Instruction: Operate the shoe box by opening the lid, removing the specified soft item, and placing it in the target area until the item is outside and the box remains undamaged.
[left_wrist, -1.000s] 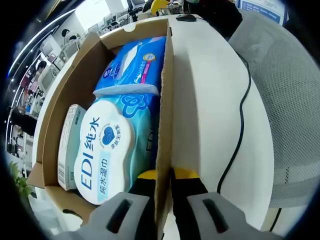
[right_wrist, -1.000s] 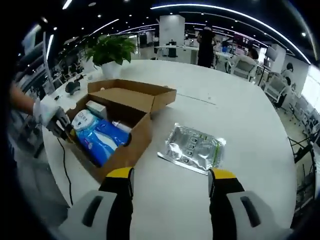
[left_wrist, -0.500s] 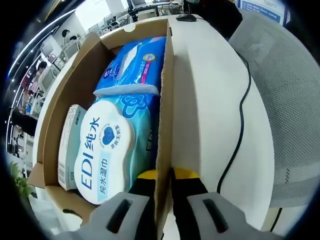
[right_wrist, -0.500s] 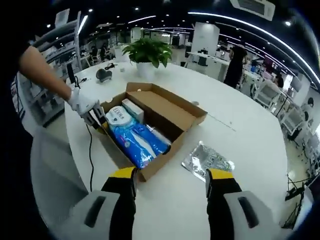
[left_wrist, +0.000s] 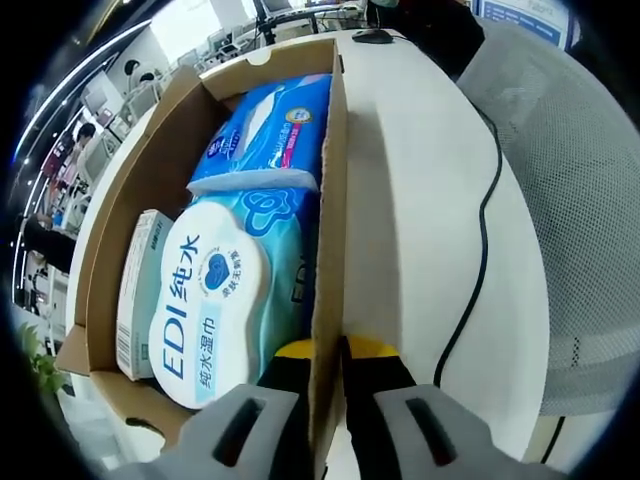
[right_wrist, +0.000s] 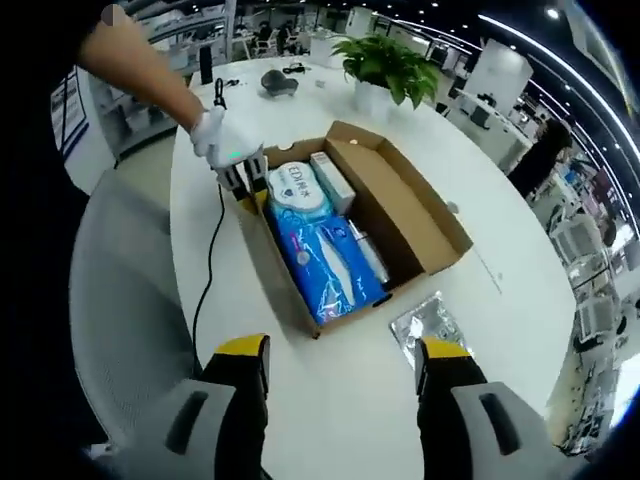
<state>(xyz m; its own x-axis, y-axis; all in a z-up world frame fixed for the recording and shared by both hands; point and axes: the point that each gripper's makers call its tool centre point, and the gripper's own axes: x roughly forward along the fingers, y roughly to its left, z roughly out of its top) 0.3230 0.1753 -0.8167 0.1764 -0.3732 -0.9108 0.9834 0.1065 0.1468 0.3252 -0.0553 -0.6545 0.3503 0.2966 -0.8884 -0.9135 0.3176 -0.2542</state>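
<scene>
Shoe box (right_wrist: 395, 215) sits open on the white table (right_wrist: 330, 400), with soft packs inside. Our left gripper (left_wrist: 325, 350) pinches the box wall tight, we think to keep the box from sliding. Our right gripper (right_wrist: 340, 355) hangs high above with its jaws wide and nothing in them. The blue wipes pack (right_wrist: 325, 262) lies on top. A silver bag (right_wrist: 430, 330) rests beside the box, and a black cord (left_wrist: 480, 240) runs close by.

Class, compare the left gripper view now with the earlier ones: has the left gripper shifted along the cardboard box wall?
No. The left gripper is clamped at the same spot on the cardboard box wall, level with the EDI wipes pack.
</scene>
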